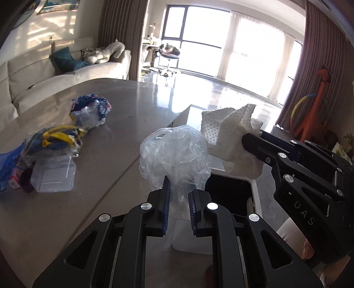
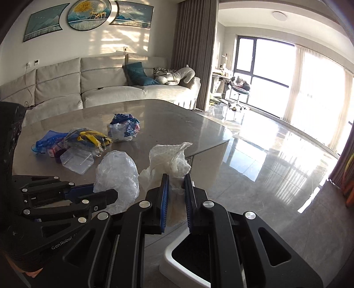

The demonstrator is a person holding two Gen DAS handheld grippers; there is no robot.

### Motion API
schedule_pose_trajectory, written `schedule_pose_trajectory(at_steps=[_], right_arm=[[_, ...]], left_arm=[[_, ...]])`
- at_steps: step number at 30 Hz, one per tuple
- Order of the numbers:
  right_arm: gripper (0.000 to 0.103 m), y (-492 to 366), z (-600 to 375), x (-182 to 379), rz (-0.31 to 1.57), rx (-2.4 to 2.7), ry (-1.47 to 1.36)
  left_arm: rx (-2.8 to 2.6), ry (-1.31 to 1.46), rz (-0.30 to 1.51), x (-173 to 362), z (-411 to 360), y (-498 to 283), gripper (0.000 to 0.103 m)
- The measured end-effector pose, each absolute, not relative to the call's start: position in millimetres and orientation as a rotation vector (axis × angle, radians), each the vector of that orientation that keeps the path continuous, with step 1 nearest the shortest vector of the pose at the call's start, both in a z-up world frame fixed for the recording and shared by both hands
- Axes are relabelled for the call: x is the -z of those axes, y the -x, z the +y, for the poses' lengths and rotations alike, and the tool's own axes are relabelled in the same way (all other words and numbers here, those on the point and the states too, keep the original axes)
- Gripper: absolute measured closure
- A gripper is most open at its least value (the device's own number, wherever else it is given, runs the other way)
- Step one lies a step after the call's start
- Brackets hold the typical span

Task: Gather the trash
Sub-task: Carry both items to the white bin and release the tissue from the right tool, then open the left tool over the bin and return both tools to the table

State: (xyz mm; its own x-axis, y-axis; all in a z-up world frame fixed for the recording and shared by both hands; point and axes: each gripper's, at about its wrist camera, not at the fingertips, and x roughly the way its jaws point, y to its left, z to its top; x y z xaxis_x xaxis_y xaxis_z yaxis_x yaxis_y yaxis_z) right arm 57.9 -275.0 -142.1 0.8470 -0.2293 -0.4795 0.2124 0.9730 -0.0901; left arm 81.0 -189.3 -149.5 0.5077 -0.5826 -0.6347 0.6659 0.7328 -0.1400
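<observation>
While only the right wrist view shows wall art (image 2: pixel 88 16), the left gripper (image 1: pixel 179 199) pinches a crumpled clear plastic bag (image 1: pixel 174 155); the right gripper (image 2: pixel 177 190) clamps a wrinkled white paper towel (image 2: pixel 170 159) above the white bin (image 2: pixel 170 254).

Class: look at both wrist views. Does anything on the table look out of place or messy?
Yes. Crumpled wrappers, a yellow-and-blue packet and a clear plastic box lie scattered in a loose heap at the left of the grey table, uncollected.

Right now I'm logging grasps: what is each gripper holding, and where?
Left gripper: crumpled clear plastic bag, pinched at its lower end. Right gripper: white paper towel, pinched at its bottom.
</observation>
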Motion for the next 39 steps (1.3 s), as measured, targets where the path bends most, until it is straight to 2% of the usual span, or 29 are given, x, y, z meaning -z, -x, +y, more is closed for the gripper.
schedule_pose_trajectory(at_steps=[15,16,17,18,19,26,34,36,37,38,39], right_arm=[[0.088,-22,-354,173,0.582,0.420,-0.069],[0.088,-21,-358,175,0.587,0.426,-0.070],[0.088,-20,-360,176,0.590,0.431,-0.071],[0.088,-20,-363,178,0.594,0.438,-0.071],[0.088,-20,-365,179,0.600,0.444,-0.071],[0.087,-19,-379,189,0.626,0.462,-0.095],[0.087,-31,-380,205,0.665,0.433,-0.117],[0.084,-38,-380,211,0.702,0.428,-0.115],[0.067,-41,-380,215,0.723,0.417,-0.116],[0.034,-42,-379,216,0.718,0.409,-0.118],[0.019,-40,-378,214,0.696,0.419,-0.112]], left_arm=[[1.012,-0.228,0.838,199,-295,-68,0.088],[1.019,-0.228,0.854,204,-297,-69,0.084],[1.019,-0.235,0.874,209,-302,-70,0.078],[1.010,-0.247,0.913,215,-308,-74,0.048],[0.990,-0.257,0.956,223,-314,-82,0.005],[0.898,-0.254,0.956,233,-314,-96,0.005],[0.824,-0.208,0.852,204,-293,-98,0.005],[0.800,-0.183,0.849,198,-285,-102,0.005],[0.791,-0.169,0.850,196,-282,-104,0.005],[0.781,-0.156,0.851,195,-278,-107,0.005],[0.770,-0.146,0.851,193,-275,-110,0.005]])
